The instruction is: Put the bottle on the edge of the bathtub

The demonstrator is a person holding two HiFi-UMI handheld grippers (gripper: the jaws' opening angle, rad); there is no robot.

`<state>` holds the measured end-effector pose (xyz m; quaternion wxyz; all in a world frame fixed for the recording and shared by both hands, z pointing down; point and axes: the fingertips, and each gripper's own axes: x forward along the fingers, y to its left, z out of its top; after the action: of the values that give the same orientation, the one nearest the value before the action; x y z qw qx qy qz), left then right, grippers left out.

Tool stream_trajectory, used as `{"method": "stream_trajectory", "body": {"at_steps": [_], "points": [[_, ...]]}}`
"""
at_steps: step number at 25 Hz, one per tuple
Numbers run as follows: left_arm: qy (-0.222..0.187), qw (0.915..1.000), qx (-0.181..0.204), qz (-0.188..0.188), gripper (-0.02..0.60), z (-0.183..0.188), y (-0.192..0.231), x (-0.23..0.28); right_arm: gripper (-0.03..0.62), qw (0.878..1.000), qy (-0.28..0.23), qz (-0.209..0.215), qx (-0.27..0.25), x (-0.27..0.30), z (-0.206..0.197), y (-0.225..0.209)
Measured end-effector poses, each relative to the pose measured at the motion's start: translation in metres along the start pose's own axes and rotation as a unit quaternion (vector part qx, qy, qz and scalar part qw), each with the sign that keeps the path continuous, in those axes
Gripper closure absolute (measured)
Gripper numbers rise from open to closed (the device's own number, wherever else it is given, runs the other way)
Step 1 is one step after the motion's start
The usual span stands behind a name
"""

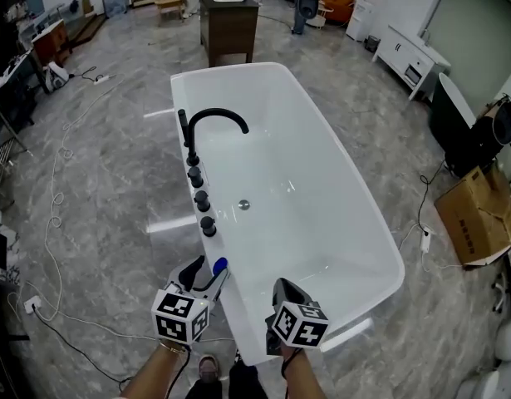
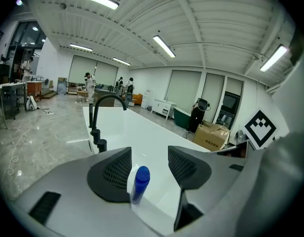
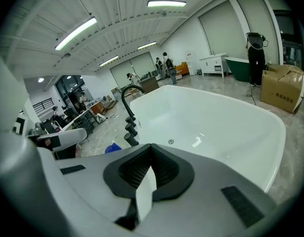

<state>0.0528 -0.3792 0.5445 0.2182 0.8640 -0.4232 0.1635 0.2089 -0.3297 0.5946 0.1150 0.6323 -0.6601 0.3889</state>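
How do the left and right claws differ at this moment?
The left claw has its jaws apart; the right claw has them together. The left claw has the blue-capped bottle between its jaws; the right claw holds nothing. Both hover at the tub's near end.

Three views (one overhead) share the bathtub (image 1: 309, 169).

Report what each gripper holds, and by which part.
Nothing is held. The slim blue bottle stands between the left gripper's open fingers; the right gripper is shut, empty.
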Motion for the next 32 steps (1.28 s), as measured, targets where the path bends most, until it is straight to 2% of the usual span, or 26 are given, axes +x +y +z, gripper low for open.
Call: {"method": "stream_trajectory", "body": {"at_steps": [11,17,21,30,32], "points": [[-0.008,0.9997,-0.003,0.022,0.350,0.011,0.001,-0.041,0.568,1.000,-0.022,-0.007,-0.014,-0.041,0.019,0.010],[-0.032,0.9986,-0.011,0.040,0.410,0.020,0.003,-0.067,0.568,0.999,-0.038,-0.008,-0.022,-0.065,0.025,0.021],[-0.046,0.9978,-0.018,0.045,0.425,0.027,0.003,-0.085,0.568,0.998,-0.048,-0.006,-0.031,-0.079,0.032,0.033],[-0.036,0.9987,-0.006,0.036,0.455,0.025,0.001,-0.125,0.568,0.997,-0.066,-0.001,-0.049,-0.105,0.034,0.063],[-0.039,0.9985,-0.004,0.037,0.508,0.024,0.001,-0.134,0.568,0.997,-0.069,0.001,-0.047,-0.110,0.030,0.068]]}}
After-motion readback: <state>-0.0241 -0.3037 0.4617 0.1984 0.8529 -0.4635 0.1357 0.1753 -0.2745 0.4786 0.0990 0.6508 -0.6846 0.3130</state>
